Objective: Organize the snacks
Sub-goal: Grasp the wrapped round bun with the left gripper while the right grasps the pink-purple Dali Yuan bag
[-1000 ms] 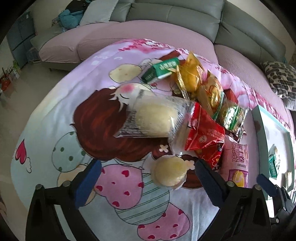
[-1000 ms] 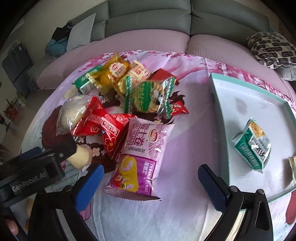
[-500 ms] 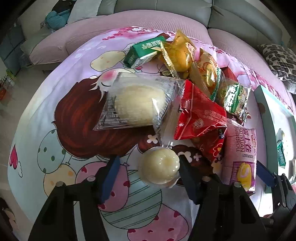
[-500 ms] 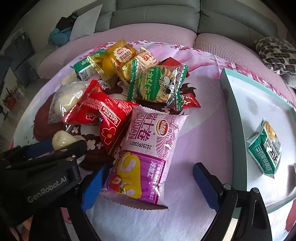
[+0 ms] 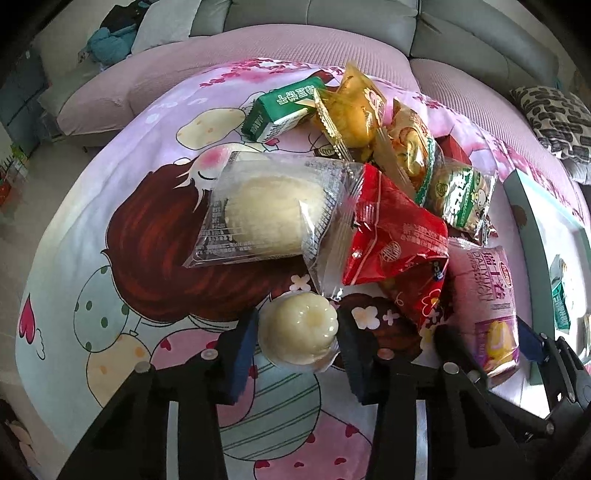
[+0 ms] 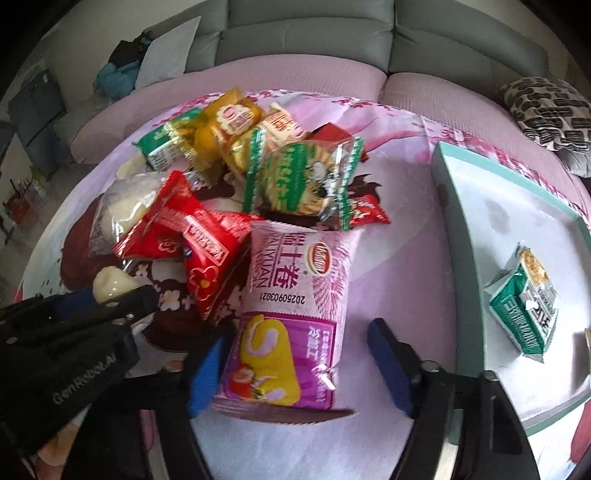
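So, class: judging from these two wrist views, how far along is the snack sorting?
Done: one green packet lies in the teal tray. In hand: the left gripper is closing on the pale jelly cup; the right gripper is closing around the pink Swiss-roll packet. Left: the heap, including the red packets.

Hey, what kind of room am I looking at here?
Most likely a home living room: a grey sectional sofa with a patterned cushion wraps behind a table under a pink cartoon cloth, where packaged snacks are piled beside a teal-rimmed tray.
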`<state>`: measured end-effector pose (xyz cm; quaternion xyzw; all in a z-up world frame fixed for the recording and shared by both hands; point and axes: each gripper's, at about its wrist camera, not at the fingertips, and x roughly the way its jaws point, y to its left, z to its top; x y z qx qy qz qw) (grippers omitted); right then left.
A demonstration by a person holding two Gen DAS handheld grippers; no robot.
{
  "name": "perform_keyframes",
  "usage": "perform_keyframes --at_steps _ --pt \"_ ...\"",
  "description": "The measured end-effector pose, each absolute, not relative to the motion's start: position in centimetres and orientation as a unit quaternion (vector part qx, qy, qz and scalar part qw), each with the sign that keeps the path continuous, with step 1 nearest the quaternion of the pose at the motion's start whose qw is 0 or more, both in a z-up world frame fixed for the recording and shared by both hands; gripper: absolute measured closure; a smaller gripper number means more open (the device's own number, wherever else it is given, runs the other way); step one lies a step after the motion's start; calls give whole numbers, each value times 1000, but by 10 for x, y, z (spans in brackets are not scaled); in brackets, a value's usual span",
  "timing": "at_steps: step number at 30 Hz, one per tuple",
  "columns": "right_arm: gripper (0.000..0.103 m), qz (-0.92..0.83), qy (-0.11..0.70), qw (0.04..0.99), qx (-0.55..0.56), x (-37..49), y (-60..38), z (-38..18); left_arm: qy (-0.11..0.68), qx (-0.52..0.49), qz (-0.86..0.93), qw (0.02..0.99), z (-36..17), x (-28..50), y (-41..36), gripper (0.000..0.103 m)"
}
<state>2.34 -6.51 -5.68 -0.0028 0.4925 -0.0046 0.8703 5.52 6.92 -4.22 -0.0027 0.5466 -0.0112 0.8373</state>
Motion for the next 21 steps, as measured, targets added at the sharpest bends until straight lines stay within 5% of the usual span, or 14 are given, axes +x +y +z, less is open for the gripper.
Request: perform_keyframes --at_steps 4,21 --pt "51 -5 489 872 21 25 -77 -54 546 -1 -10 838 -41 54 72 59" --pt "52 19 474 879 34 21 -80 -44 538 -15 8 843 -36 57 82 59"
